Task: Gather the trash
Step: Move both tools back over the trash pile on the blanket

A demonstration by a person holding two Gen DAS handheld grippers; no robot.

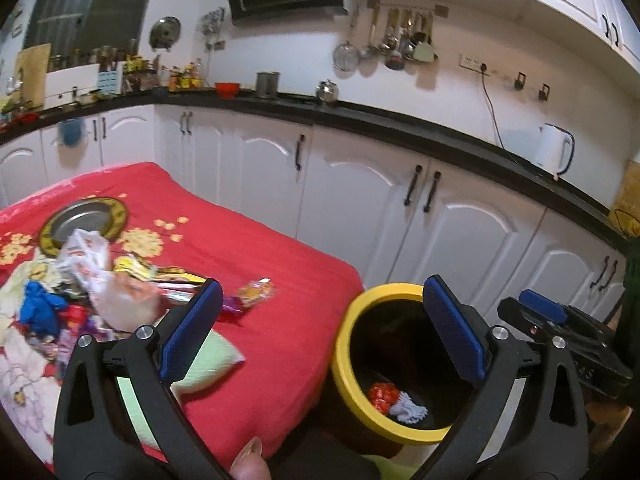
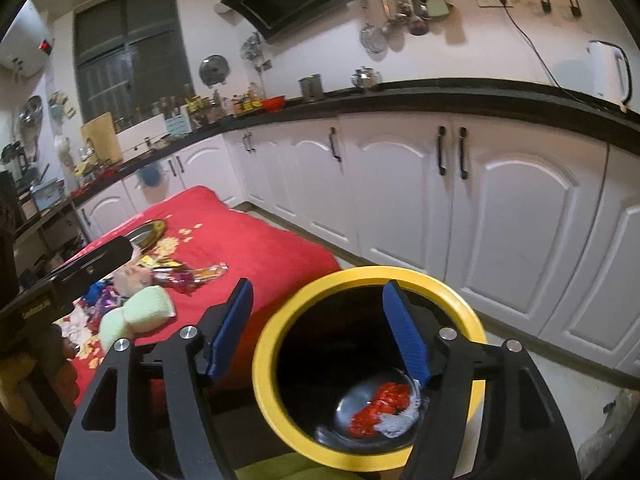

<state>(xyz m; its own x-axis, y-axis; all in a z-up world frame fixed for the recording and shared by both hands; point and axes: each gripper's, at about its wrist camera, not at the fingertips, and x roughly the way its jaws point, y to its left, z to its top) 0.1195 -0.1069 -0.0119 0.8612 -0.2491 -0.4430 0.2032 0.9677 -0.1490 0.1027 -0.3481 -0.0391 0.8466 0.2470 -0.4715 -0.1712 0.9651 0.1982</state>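
Hovering w/ both tools spread, left tool & right tool empty; bin holds 2 wrappers.

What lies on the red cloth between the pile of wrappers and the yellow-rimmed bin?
In the left wrist view, past the wrapper pile toward the bin lie an orange candy wrapper and a pale green cloth, then bare red cloth.

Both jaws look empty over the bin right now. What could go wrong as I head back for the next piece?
1. The yellow-rimmed black bin stands hard against the red-clothed table's edge; a low swing could knock it.
2. The wrapper pile is tangled, so one grab may drag neighbours off.
3. The pale green sponge lies beside the trash and might be binned wrongly.
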